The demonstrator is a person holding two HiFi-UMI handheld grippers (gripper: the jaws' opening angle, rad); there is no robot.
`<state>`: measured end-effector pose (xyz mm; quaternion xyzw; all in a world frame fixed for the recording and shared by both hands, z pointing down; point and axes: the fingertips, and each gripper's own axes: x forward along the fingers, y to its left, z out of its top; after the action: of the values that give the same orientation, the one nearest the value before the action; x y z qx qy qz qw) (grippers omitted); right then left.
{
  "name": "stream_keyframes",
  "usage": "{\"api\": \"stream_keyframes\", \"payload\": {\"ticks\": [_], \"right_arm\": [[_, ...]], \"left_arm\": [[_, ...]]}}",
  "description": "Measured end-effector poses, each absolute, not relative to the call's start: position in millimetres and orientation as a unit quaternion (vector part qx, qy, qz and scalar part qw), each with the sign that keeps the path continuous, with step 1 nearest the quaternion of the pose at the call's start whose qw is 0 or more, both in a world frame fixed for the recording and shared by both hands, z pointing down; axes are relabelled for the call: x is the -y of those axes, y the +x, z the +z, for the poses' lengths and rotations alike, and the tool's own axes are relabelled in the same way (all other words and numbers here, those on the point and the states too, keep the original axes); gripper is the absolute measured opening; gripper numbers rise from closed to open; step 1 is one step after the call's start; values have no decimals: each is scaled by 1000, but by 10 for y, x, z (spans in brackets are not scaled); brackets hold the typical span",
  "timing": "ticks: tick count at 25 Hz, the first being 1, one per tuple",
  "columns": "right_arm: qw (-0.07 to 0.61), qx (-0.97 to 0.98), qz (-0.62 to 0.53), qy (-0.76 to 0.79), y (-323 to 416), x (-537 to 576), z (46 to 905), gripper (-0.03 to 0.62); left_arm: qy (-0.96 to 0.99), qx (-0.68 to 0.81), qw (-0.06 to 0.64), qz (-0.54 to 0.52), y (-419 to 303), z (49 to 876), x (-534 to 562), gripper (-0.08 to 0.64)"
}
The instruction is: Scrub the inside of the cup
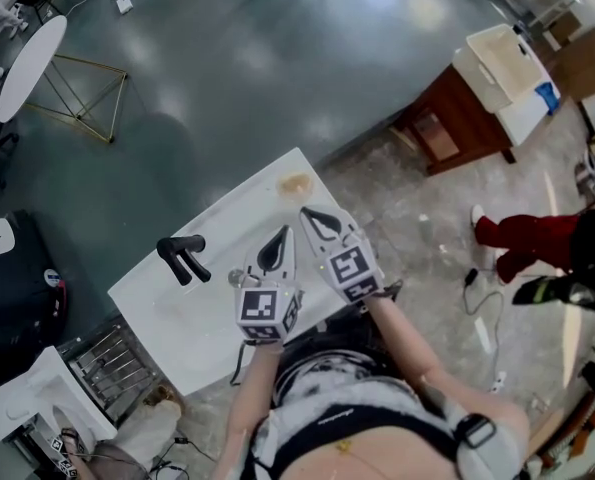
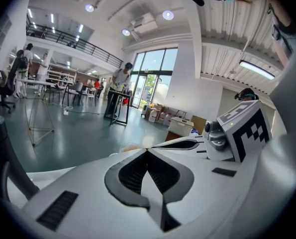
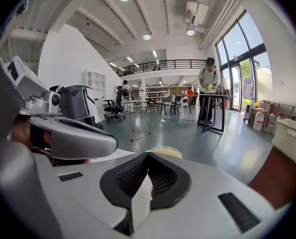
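Worktop: a white rectangular worktop [image 1: 177,318] carries everything; the person stands at its near long edge.

Left hand-held gripper: the grey left hand-held gripper [image 1: 282,236], with its marker cube, hangs over the middle of the worktop. Its own view shows the jaws together with nothing between them [image 2: 147,152].

Right hand-held gripper: the grey right hand-held gripper [image 1: 309,214] is just beside the left one and reaches a little further toward the far corner. Its jaws are also pressed together and empty [image 3: 147,156].

Black object: a black two-pronged object [image 1: 182,258] lies toward the worktop's left edge, well apart from both tools. What it is cannot be told.

Cup: a pale round cup with a tan inside [image 1: 295,182] stands upright by the far corner, mouth up. In the right gripper view it sits just past the jaw tips [image 3: 163,151], not touched.

Small metal piece: a small shiny item [image 1: 239,278] lies near the left tool, too small to identify.

Step in hand: probably the approach, since neither tool holds the cup or a scrubber.

Doing it well: one tool likely needs to open and clamp the cup wall low down for steadiness. The other needs something to scrub with, and none is clearly in view. The cup's place by the corner means a push could tip it off.
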<state>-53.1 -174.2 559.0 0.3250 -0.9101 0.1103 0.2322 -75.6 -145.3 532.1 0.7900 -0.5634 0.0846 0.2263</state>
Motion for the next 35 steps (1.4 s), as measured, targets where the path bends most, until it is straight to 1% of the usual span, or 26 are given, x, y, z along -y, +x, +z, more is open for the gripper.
{"api": "stream_keyframes", "payload": {"ticks": [12,16,21,24,26,30,31,34,35], "right_arm": [[280,890,148,329,-462,1829,6113,2],[303,879,156,333,-409,1858,6272,18],[319,869,167,339,-371,1901,6413,106],[325,866,166,341,-381,1948,6468,178],[324,867,167,339,-399,1988,6483,225],[314,876,158,330,-464,2047,6490,301],[309,880,153,327,-486,2054,6488,314],[296,891,137,316,-557,2099,6481,328],[291,895,132,311,-584,2119,6484,351]], "left_arm": [[786,554,255,101,-755,5574,1548,12],[788,548,260,103,-731,5595,1571,14],[787,547,266,104,-741,5626,1585,12],[786,547,266,107,-774,5655,1582,12],[785,548,267,109,-801,5672,1578,14],[781,551,272,110,-844,5698,1565,14],[780,552,273,110,-855,5709,1555,12],[777,554,276,112,-887,5736,1547,14],[776,555,277,113,-897,5743,1552,12]]}}
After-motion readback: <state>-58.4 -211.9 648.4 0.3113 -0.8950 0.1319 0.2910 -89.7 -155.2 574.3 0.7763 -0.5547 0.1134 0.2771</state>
